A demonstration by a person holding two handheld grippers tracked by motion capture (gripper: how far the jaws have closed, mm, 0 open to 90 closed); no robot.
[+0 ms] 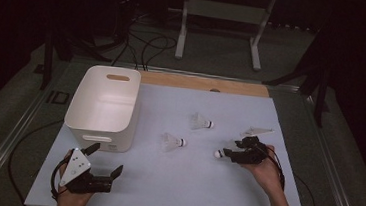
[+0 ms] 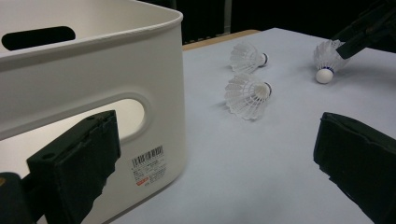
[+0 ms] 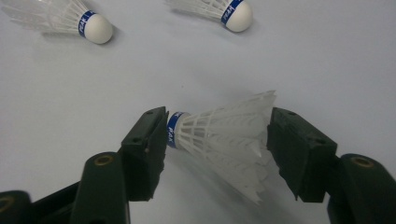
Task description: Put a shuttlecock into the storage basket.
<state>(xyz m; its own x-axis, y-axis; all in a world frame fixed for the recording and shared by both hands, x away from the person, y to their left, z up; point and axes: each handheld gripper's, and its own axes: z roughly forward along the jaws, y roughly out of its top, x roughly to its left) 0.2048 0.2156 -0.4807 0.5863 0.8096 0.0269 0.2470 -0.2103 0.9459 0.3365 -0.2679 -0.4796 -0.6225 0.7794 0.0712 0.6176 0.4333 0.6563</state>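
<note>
My right gripper (image 3: pixel 217 145) is shut on a white shuttlecock (image 3: pixel 224 133) that lies on the white table sheet. One pad is against its blue band and the other against the feather skirt. In the high view this gripper (image 1: pixel 233 151) is at the right, and the shuttlecock's cork (image 1: pixel 217 154) pokes out toward the left. Two more shuttlecocks (image 1: pixel 172 142) (image 1: pixel 201 121) lie on their sides mid-table. My left gripper (image 1: pixel 105 160) rests open near the front left. Nothing is between its jaws, which point toward the white bin (image 1: pixel 93 125).
The bin (image 2: pixel 154 70) has handle slots and a barcode label, and it looks empty. Another white feathered piece (image 1: pixel 258 131) lies just beyond my right hand. A wooden strip (image 1: pixel 203 83) runs along the table's far edge, and a white frame stands on the floor behind.
</note>
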